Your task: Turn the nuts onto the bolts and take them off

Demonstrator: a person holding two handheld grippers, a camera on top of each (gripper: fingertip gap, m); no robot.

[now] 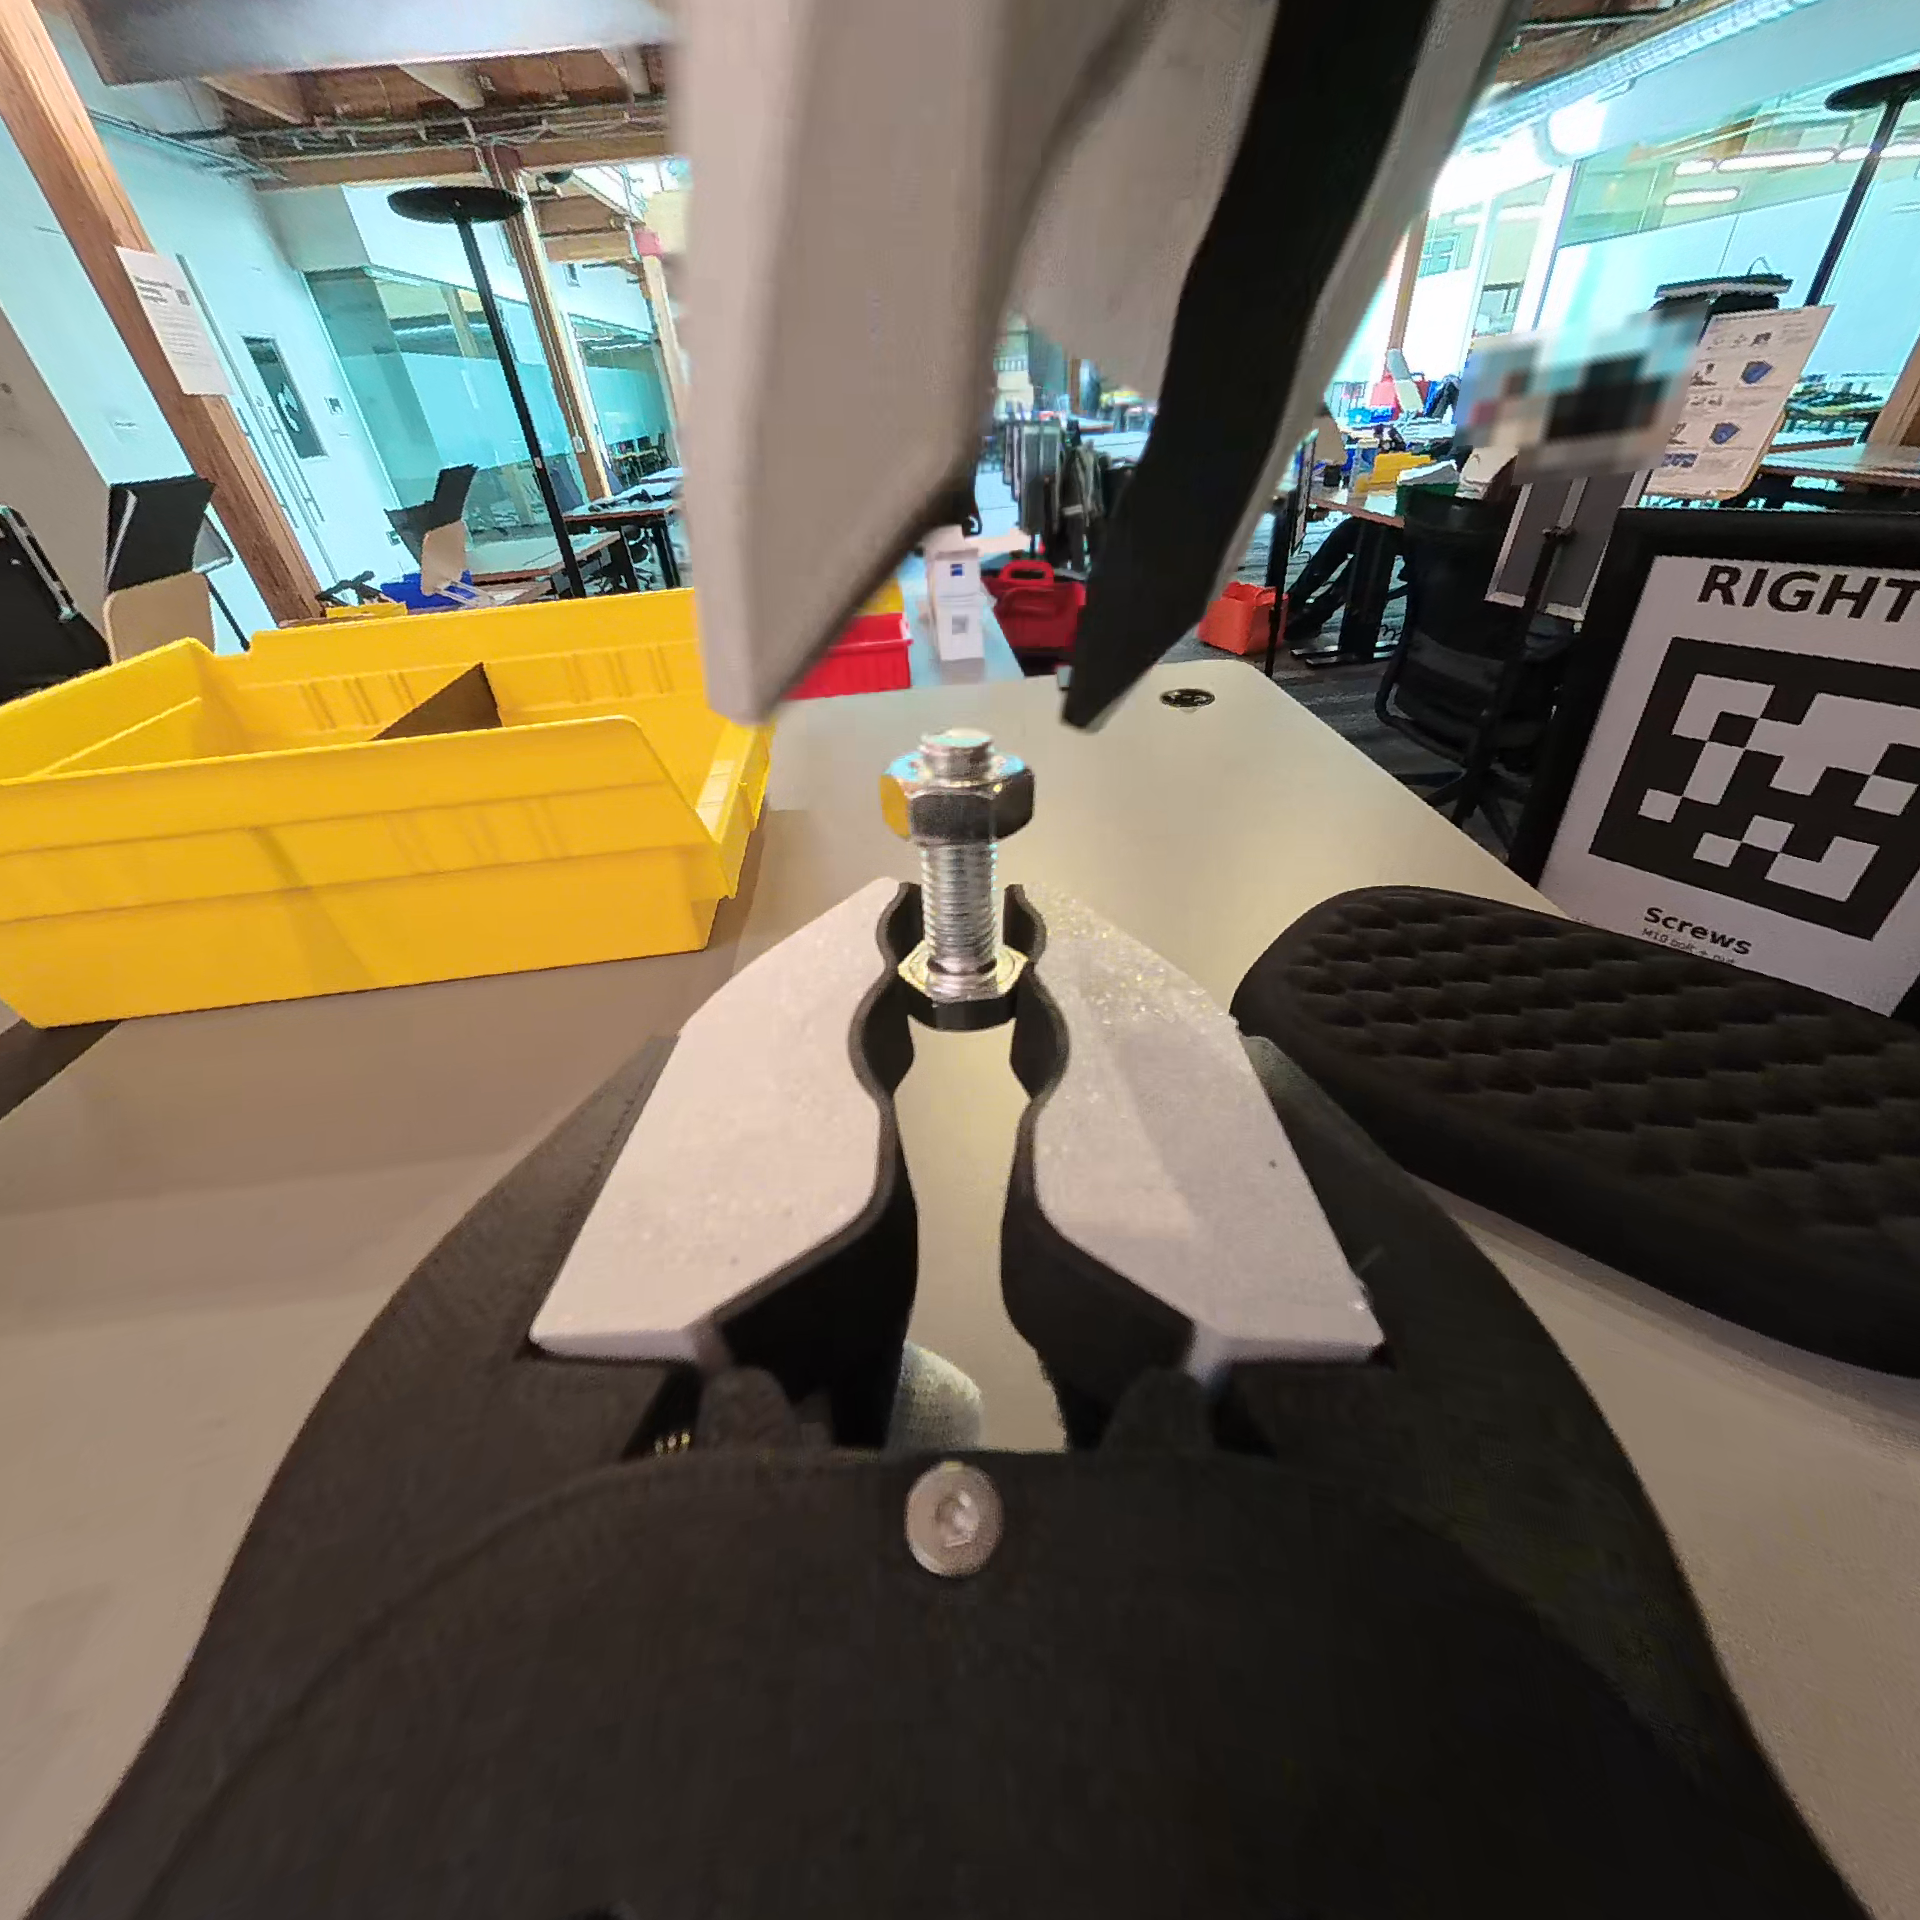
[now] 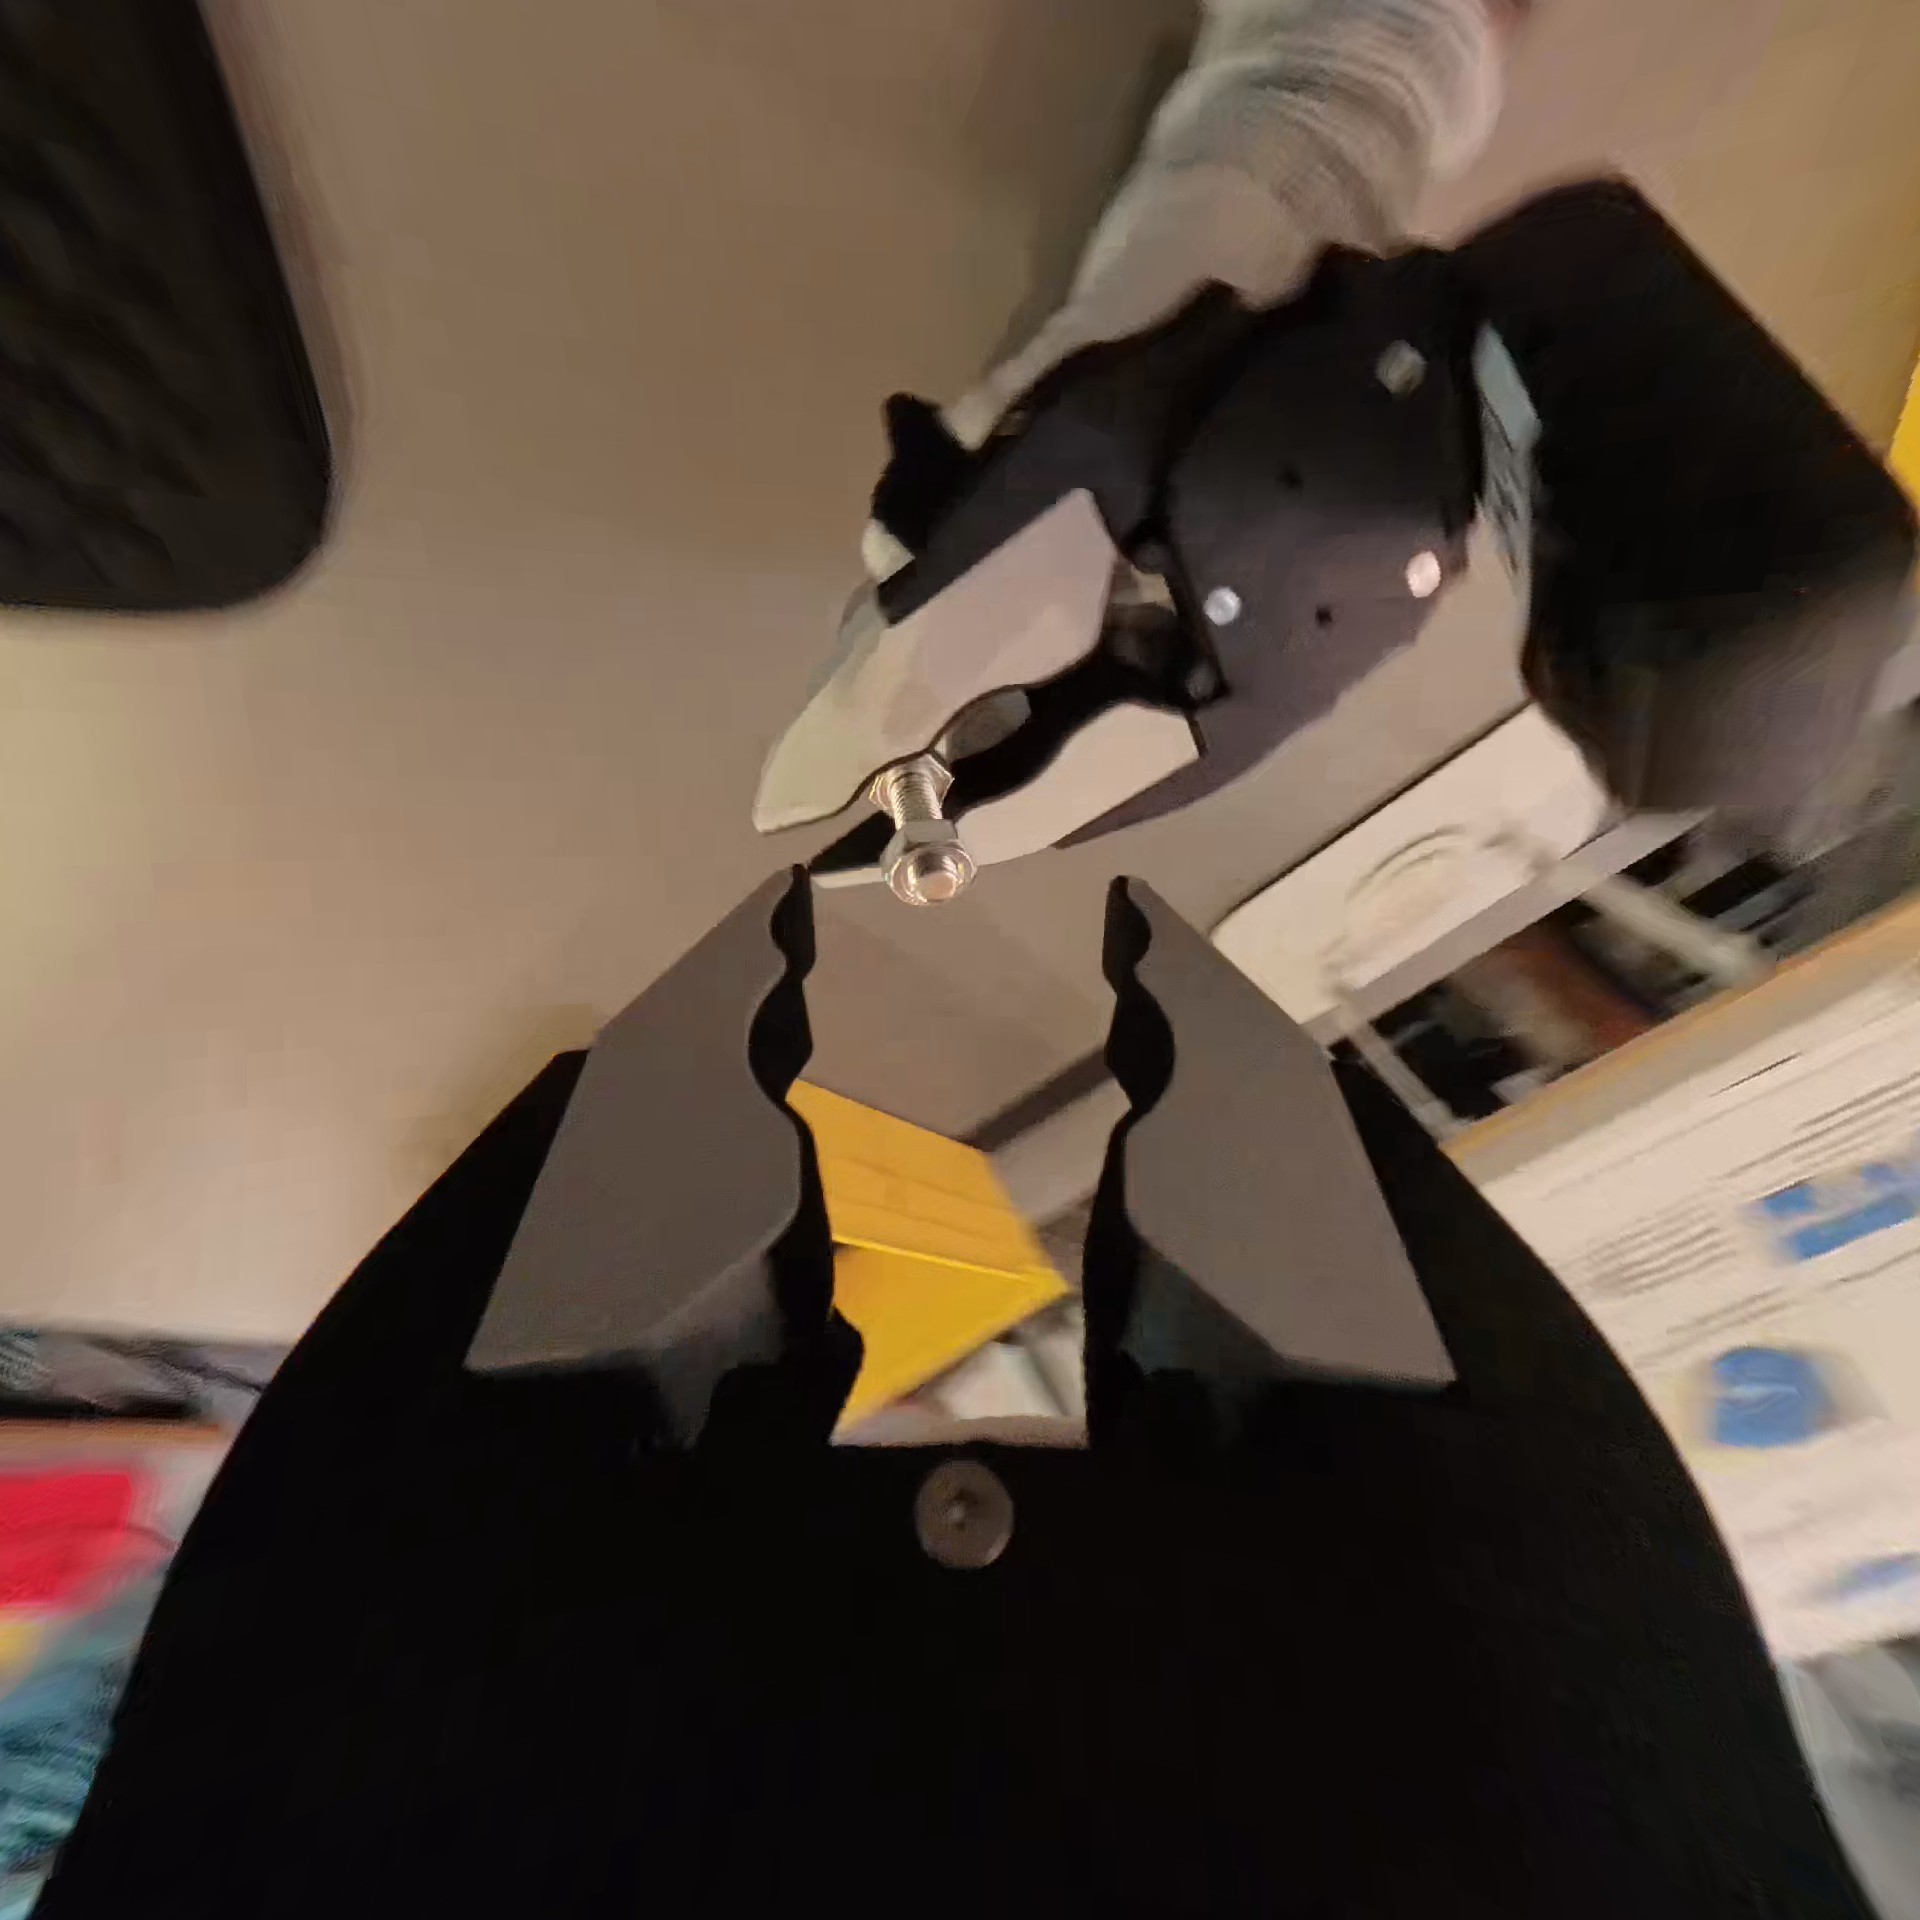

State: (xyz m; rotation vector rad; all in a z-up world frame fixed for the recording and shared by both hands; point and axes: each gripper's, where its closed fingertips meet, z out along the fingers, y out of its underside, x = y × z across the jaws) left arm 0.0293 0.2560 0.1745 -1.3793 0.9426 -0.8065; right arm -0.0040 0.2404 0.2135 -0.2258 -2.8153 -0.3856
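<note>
My left gripper (image 1: 961,935) is shut on the hex head of a steel bolt (image 1: 958,914) and holds it upright above the table. A hex nut (image 1: 956,798) sits on the thread close to the bolt's top end. My right gripper (image 1: 920,717) hangs open just above the nut, one grey finger on the left and one black finger on the right, not touching it. In the right wrist view the open right gripper (image 2: 956,894) points down at the nut (image 2: 928,875) and bolt (image 2: 912,805), held by the left gripper (image 2: 883,800). This view is motion-blurred.
A yellow plastic bin (image 1: 343,821) stands on the beige table (image 1: 208,1195) at the left. A black honeycomb-textured pad (image 1: 1610,1091) lies at the right, with a black-and-white marker sign (image 1: 1766,779) behind it. A gloved hand (image 2: 1247,187) holds the left gripper.
</note>
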